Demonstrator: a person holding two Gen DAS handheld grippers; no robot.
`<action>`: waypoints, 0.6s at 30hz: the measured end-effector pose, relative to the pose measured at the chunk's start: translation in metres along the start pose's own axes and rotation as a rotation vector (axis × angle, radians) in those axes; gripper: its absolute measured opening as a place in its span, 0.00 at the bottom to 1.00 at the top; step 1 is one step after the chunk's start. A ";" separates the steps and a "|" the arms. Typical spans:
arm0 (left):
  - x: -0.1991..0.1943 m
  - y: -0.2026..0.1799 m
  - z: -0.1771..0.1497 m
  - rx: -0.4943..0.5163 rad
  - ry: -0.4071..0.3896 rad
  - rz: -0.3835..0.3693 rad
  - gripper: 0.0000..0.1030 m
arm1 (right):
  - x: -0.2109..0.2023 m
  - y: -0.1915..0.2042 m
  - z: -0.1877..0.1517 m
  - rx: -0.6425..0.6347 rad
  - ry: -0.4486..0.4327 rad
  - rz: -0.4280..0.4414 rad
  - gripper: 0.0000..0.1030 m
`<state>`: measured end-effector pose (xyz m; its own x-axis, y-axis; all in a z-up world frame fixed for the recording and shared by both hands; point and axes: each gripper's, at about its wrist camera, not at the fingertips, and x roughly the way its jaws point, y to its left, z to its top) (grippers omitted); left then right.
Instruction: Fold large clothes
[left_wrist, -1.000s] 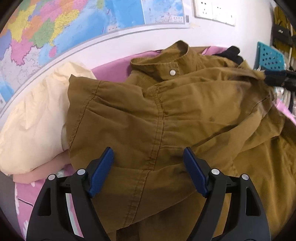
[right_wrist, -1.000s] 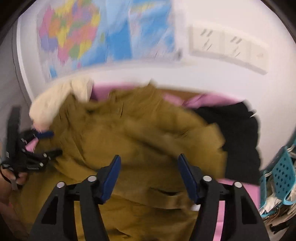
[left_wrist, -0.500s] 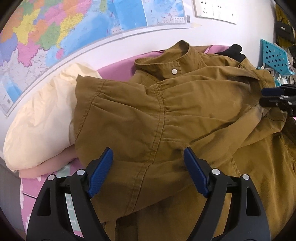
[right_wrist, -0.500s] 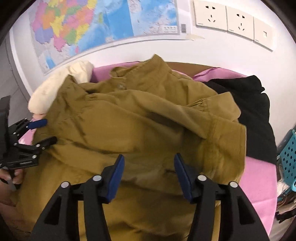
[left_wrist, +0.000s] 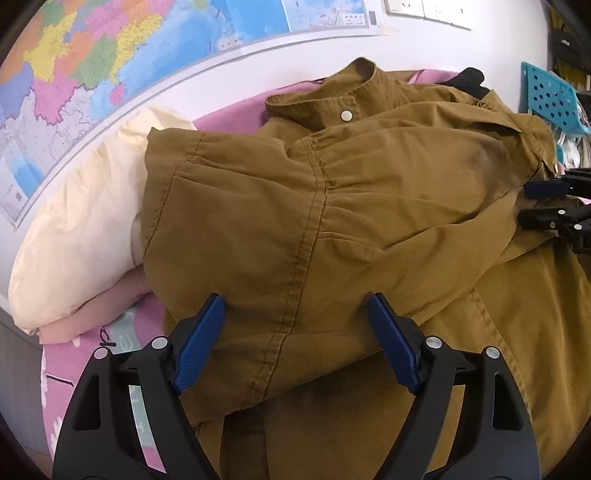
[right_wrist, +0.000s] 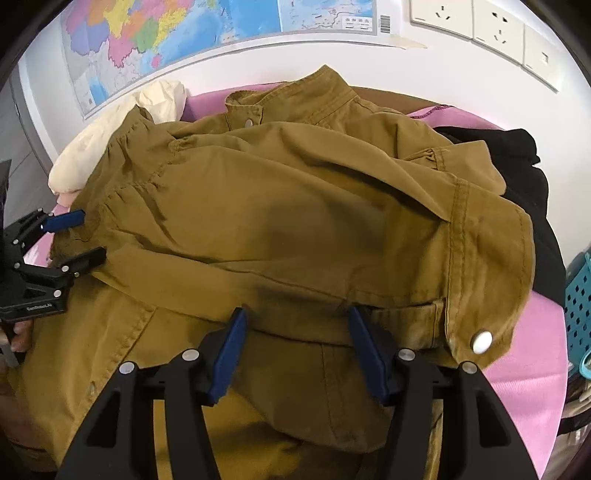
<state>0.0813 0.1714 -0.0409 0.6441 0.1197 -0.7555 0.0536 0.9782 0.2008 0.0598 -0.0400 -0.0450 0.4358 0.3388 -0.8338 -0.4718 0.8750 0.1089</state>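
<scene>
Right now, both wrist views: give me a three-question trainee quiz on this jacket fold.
1. True or false: the left hand-held gripper is clamped shut on the brown jacket.
2. What lies under the jacket's left edge, seen from the left wrist? A) cream pillow B) blue basket C) black garment
3. Fill in: the wall above the bed carries a colourful ____.

Key: 1 false, its jaws stand open over the fabric; 2 A; 3 map.
</scene>
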 end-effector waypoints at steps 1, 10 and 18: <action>-0.003 0.002 0.000 -0.008 -0.002 -0.006 0.77 | -0.005 0.000 -0.001 0.006 -0.008 0.004 0.56; -0.041 0.008 -0.011 -0.037 -0.046 -0.005 0.85 | -0.050 0.001 -0.017 0.070 -0.083 0.089 0.63; -0.067 0.011 -0.026 -0.076 -0.063 -0.023 0.87 | -0.068 0.016 -0.037 0.071 -0.105 0.128 0.69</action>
<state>0.0185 0.1786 -0.0041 0.6902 0.0882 -0.7182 0.0129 0.9909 0.1341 -0.0062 -0.0618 -0.0064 0.4552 0.4797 -0.7501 -0.4745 0.8436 0.2515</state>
